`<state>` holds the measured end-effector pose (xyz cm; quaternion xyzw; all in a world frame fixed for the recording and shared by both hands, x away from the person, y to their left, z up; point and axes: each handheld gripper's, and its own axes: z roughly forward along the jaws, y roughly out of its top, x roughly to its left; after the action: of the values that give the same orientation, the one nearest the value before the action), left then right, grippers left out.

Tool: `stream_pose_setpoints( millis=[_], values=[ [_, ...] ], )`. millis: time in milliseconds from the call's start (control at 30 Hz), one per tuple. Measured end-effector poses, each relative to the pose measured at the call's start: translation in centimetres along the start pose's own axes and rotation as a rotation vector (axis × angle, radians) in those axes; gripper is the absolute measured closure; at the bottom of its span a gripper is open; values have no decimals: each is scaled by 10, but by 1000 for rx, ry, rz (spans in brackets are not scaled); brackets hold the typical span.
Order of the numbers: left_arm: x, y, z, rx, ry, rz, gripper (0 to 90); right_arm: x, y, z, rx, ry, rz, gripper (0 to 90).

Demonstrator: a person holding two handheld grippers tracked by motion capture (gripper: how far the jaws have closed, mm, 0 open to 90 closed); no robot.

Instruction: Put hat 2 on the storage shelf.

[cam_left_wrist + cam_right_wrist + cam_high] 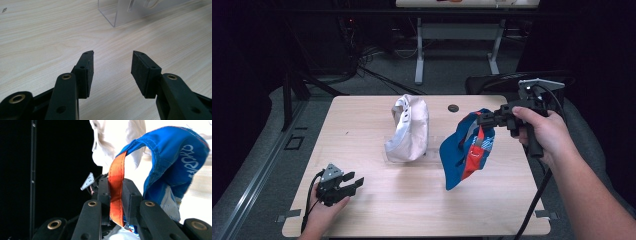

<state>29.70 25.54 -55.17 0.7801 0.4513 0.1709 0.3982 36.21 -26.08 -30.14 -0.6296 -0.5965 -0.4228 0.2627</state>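
- The blue cap (pixel 462 152), with orange trim and white lettering, hangs limp above the table (pixel 412 200).
- The right gripper (pixel 486 119) pinches its orange strip.
- The left gripper (pixel 352 184) rests spread, holding nothing.

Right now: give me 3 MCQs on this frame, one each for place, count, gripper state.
1. Where does the white cap sit?
A. On the table's middle
B. On the floor
C. In the left gripper

2. How many caps are there?
A. One
B. Two
C. Four

3. What is the right gripper doing?
A. Open over bare wood
B. Shut on nothing
C. Shut on the blue cap

Key: 1 A, it rests mid-table on a clear stand. 2 B, one white, one blue. 3 C, its pads clamp the cap's orange strap; the left gripper stands open, holding nothing.
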Motion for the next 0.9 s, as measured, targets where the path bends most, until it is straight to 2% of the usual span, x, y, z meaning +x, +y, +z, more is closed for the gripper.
stream_pose_setpoints(
  millis=[633,733,900],
  values=[
    [9,-1,-3,-3,5,-29,530,18,34,-7,-117,24,0,783],
    [10,-1,-4,0,6,-29,530,20,39,-6,-143,11,-2,783],
    [11,-1,-4,7,3,-26,531,19,49,-3,-150,7,-3,783]
  ],
)
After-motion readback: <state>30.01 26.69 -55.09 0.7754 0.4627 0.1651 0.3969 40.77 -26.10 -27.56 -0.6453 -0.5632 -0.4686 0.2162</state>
